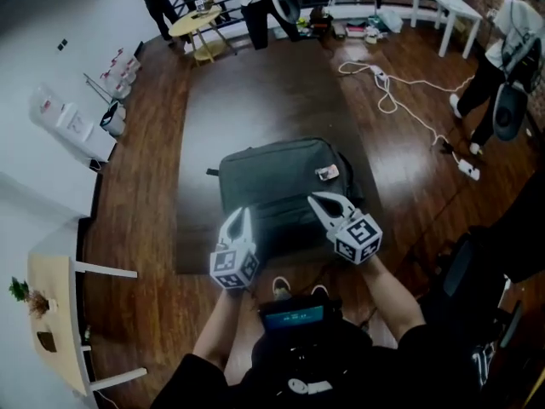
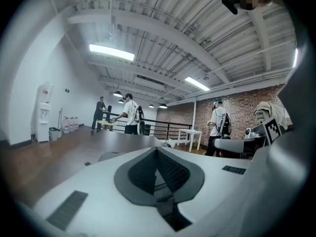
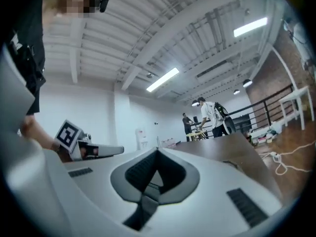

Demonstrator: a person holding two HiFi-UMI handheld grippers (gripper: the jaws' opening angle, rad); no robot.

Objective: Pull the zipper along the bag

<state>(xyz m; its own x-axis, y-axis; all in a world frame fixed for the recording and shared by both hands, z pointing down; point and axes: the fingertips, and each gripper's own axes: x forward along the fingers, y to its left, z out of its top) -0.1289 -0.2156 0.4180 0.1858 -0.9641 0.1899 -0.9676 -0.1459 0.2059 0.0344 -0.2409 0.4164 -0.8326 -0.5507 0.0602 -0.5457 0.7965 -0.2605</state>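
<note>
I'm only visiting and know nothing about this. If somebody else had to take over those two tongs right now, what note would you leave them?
Left tongs: shut and empty, held over the near edge of the bag.
Right tongs: shut and empty too, over the bag's near right part.
Bag: dark grey, lying flat on the dark table right in front of the person.
Done: nothing that shows; neither pair of tongs holds any part of the bag.
Left: find the zipper pull (too small to make out here), grip it, probably steady the bag with the other tongs, and pull the zipper along the bag.
</note>
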